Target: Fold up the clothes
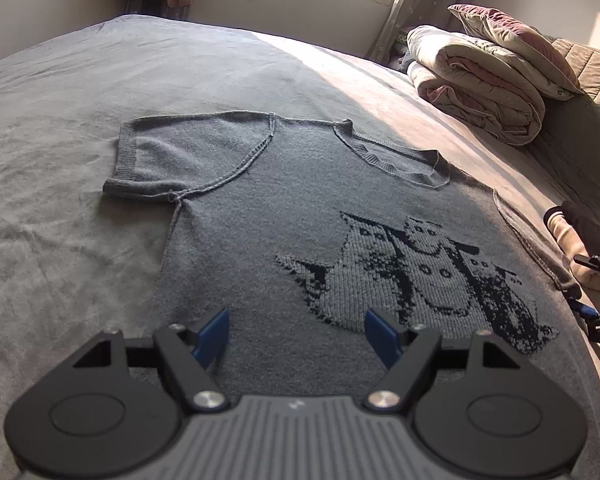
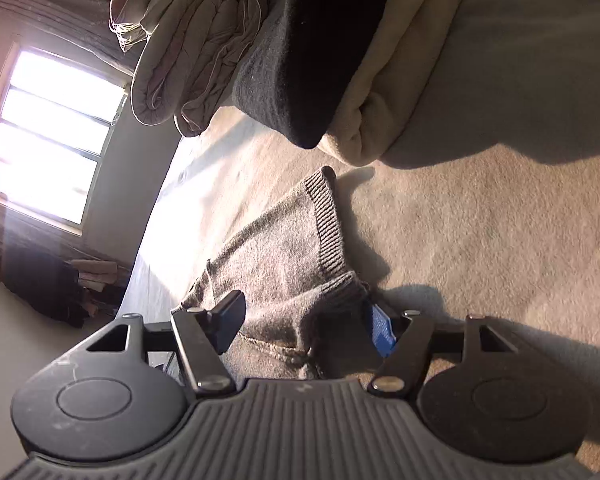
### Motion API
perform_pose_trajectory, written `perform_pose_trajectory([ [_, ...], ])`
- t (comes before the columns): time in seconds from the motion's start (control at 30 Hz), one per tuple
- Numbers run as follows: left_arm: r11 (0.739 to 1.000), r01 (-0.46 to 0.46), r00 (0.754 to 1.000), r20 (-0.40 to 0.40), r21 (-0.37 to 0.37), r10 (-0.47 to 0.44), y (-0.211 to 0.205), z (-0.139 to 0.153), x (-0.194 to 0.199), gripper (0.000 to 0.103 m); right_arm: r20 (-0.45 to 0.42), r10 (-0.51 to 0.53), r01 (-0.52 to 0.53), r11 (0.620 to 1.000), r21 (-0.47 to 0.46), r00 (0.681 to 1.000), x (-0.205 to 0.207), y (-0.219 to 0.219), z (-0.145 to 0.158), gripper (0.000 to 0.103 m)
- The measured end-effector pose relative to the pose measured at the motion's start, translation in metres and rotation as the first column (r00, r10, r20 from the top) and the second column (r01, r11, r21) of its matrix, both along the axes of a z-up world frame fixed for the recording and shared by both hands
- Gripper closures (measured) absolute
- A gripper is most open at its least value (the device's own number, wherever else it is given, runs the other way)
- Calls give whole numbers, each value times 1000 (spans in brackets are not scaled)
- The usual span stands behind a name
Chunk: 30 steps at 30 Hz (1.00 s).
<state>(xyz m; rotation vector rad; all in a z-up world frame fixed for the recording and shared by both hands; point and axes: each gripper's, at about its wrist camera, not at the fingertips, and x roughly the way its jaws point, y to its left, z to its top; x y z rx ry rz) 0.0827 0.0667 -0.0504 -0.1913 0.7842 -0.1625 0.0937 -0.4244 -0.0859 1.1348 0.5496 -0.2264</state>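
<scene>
Left wrist view: we hold our left gripper [image 1: 296, 338] jaws spread above the sweater [image 1: 260, 216]; our right gripper [image 2: 306, 326] jaws straddle its sleeve [image 2: 284, 248], spread.

Grey sweater sleeve [image 2: 296, 264] between open hand-held gripper [image 2: 306, 326] pads

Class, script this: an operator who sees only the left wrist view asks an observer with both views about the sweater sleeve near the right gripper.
Operator: Has the right gripper closed on the sleeve?
Observer: No. The right wrist view shows the right gripper open, with the sleeve lying between its fingers.
Operator: What lies beyond that sleeve?
Observer: A stack of folded clothes, a black piece against a cream one, just past the ribbed cuff.
</scene>
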Motion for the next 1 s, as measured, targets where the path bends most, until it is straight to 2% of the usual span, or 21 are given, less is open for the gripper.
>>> perform_pose_trajectory([
  [0.03,1000,-4,1000,2,4,4,0,0,2,27,5,-12,12,1000,-1,1000,3,-1,0,39],
  [0.1,1000,-16,1000,-7,-15,16,4,-1,6,27,-20,-37,36,998,-51,999,7,1,3,59],
  [0.13,999,-23,1000,-13,-25,22,6,-1,8,27,-31,-49,47,996,-78,998,9,2,5,75],
  [0.17,999,-27,999,-18,-36,26,7,-1,10,27,-39,-51,46,992,-119,998,11,6,8,81],
  [0.27,998,-30,999,-28,-63,29,11,0,13,27,-53,-31,16,962,-273,998,19,24,23,89],
  [0.33,997,-33,999,-30,-71,31,13,1,15,27,-51,-6,-13,929,-369,999,26,38,34,89],
  [0.37,997,-36,999,-32,-75,34,13,1,15,27,-54,15,-37,899,-436,998,31,50,41,89],
  [0.5,996,-25,999,-48,-86,21,14,1,17,27,-99,104,-143,788,-599,990,49,93,61,90],
  [0.63,994,-22,998,-54,-109,16,15,2,18,27,-173,190,-255,629,-734,967,70,140,71,90],
  [0.77,991,-27,998,-59,-131,19,16,3,18,27,-279,260,-376,495,-784,924,95,178,62,90],
  [0.9,990,-21,998,-59,-139,13,15,4,17,27,-405,312,-501,359,-787,859,112,214,47,90],
  [0.97,990,-20,998,-58,-141,12,16,4,17,27,-439,334,-539,323,-778,834,116,227,41,89],
  [1.0,990,-20,998,-58,-142,12,16,4,17,27,-458,351,-564,317,-762,817,117,232,39,88],
])
